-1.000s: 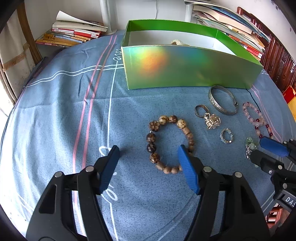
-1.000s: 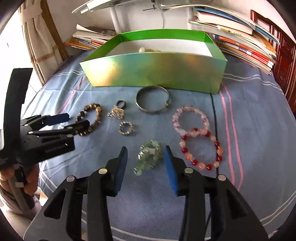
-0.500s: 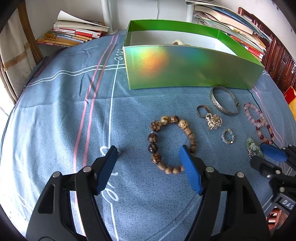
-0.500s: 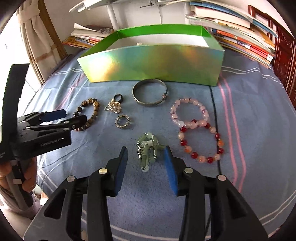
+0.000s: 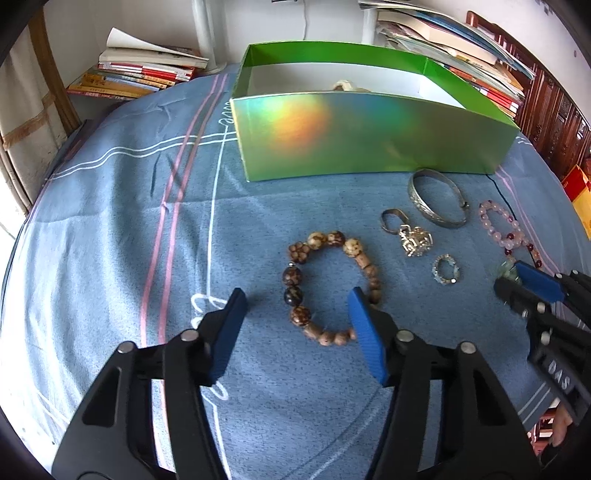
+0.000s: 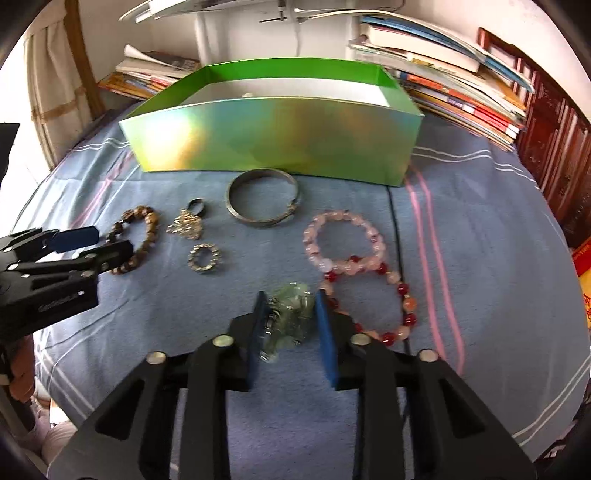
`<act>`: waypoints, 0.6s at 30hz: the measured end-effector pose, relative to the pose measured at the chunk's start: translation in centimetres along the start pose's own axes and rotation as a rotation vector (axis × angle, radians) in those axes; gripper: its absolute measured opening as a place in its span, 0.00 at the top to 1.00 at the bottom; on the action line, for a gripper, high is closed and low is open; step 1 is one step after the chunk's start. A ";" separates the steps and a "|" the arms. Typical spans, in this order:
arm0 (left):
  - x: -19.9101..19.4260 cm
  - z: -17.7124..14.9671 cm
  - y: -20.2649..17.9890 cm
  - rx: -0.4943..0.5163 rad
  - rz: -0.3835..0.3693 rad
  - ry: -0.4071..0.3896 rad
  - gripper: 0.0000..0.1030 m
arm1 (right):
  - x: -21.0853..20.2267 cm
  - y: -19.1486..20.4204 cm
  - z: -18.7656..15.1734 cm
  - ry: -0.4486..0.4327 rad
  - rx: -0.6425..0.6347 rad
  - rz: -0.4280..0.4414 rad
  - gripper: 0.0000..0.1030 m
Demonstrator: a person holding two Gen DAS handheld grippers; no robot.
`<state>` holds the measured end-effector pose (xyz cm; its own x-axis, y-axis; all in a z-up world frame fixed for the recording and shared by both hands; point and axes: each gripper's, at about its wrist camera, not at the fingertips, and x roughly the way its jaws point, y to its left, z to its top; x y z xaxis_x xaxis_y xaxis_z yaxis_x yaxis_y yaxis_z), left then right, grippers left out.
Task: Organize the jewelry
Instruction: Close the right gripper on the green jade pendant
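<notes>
My left gripper (image 5: 295, 308) is open low over the blue cloth, its fingers either side of the brown wooden bead bracelet (image 5: 328, 284). My right gripper (image 6: 290, 306) is open, its blue pads close on both sides of the pale green bead piece (image 6: 290, 317), which lies on the cloth between them. The open green box (image 5: 369, 129) stands behind, also in the right wrist view (image 6: 277, 136). A silver bangle (image 6: 262, 201), a silver pendant with ring (image 6: 186, 221), a small crystal ring (image 6: 204, 259), a pink bracelet (image 6: 345, 240) and a red bead bracelet (image 6: 373, 310) lie around.
Stacks of books (image 5: 144, 70) sit at the back left and back right (image 6: 454, 77) of the table. A white lamp post (image 5: 201, 33) stands behind the box. Something pale lies inside the box (image 5: 343, 86). The cloth's front edge drops off near me.
My right gripper has moved forward and down so the green bead piece now sits between its pads, and its jaws have narrowed. My left gripper has edged slightly closer to the brown bracelet.
</notes>
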<state>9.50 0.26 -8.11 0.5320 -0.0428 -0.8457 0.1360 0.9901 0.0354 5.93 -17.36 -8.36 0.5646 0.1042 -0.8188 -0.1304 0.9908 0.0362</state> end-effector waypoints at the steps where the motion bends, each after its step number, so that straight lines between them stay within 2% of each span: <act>1: 0.0 0.0 -0.1 0.001 -0.001 0.000 0.46 | 0.1 -0.2 0.0 0.000 0.002 -0.001 0.75; 6: 0.1 0.1 0.1 -0.015 -0.003 0.006 0.41 | 0.0 -0.1 0.0 -0.005 -0.005 -0.013 0.75; 12: 0.1 0.0 0.4 -0.006 -0.014 -0.001 0.42 | 0.0 -0.1 0.0 -0.010 -0.005 -0.013 0.75; 16: 0.0 0.1 0.5 -0.023 -0.009 0.000 0.57 | 0.0 -0.2 0.0 -0.020 -0.001 -0.013 0.75; 18: 0.1 0.2 0.5 -0.044 0.004 0.006 0.57 | 0.0 -0.1 -0.1 -0.023 -0.001 -0.016 0.75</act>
<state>9.76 0.70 -8.04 0.5275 -0.0385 -0.8487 0.0967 0.9952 0.0149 5.89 -17.46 -8.39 0.5851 0.0901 -0.8059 -0.1219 0.9923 0.0224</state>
